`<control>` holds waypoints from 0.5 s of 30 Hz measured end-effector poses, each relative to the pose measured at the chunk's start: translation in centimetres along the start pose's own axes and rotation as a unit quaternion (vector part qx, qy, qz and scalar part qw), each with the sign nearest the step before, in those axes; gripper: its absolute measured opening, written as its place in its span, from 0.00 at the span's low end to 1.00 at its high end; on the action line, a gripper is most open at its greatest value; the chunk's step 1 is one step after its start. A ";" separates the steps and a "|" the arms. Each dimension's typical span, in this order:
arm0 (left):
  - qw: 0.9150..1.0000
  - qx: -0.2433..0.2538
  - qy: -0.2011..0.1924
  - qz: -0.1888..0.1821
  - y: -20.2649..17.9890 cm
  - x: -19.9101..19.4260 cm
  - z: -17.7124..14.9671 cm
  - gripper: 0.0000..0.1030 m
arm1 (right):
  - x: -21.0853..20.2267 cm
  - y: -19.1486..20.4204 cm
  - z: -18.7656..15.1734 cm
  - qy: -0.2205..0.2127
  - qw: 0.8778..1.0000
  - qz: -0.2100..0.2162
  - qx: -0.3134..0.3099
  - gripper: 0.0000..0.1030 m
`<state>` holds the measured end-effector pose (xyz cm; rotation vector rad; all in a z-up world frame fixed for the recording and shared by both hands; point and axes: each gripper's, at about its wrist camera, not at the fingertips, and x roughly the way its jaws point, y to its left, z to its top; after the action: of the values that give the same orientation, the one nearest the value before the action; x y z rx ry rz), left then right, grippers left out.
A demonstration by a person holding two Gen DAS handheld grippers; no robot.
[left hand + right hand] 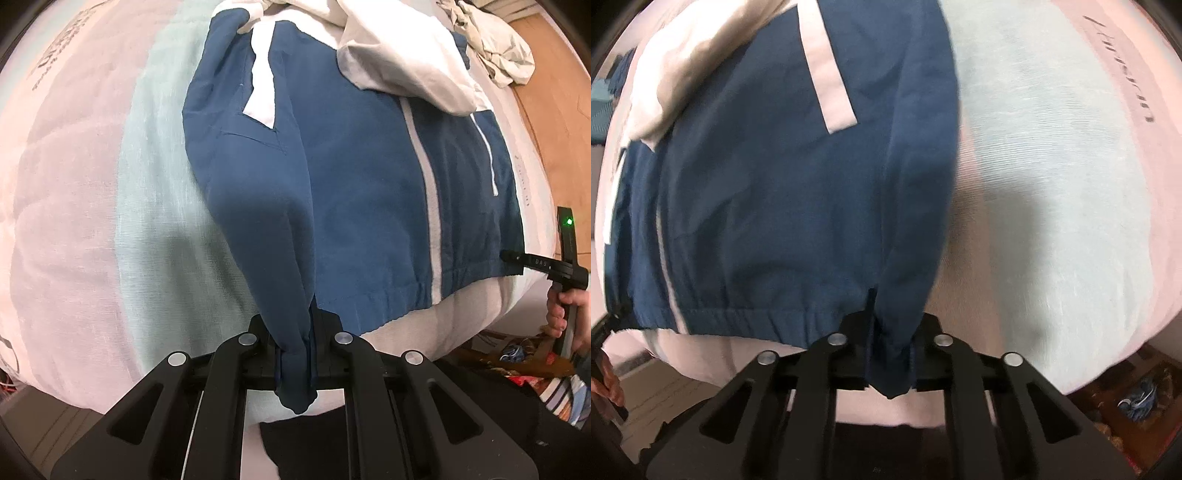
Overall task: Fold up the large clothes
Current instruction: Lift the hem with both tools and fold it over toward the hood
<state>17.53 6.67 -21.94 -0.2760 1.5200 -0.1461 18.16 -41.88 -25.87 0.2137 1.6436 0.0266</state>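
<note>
A bed (66,192) covered in pale pink and mint bedding fills both views. Spread flat across it lies a large navy jacket (362,192) with white stripes and white upper panels, its elastic hem towards the bed's near edge. The left gripper (295,354) points steeply down, its jaws clamped on a bunched navy cuff at the hem. The right gripper (890,363) points straight down, jaws clamped on another gathered cuff. At the left view's far right, a hand (567,314) grips the other gripper's handle beside the hem corner.
</note>
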 end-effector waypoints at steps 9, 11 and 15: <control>1.000 -0.005 -0.007 -0.006 -1.5 -2.7 1.4 0.08 | -4.4 -0.2 -0.3 -0.020 0.999 0.025 -0.016 0.07; 1.000 -0.011 -0.012 -0.003 -1.8 -4.0 2.2 0.08 | -5.6 -0.2 0.3 -0.017 0.999 0.032 -0.026 0.07; 0.999 -0.030 -0.016 0.003 -2.5 -6.1 3.4 0.08 | -7.9 -1.2 1.6 -0.009 0.998 0.058 -0.028 0.07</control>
<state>20.84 6.19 -15.28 -0.3201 1.4948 -0.0909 20.12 -44.46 -18.35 0.2655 1.6078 0.1583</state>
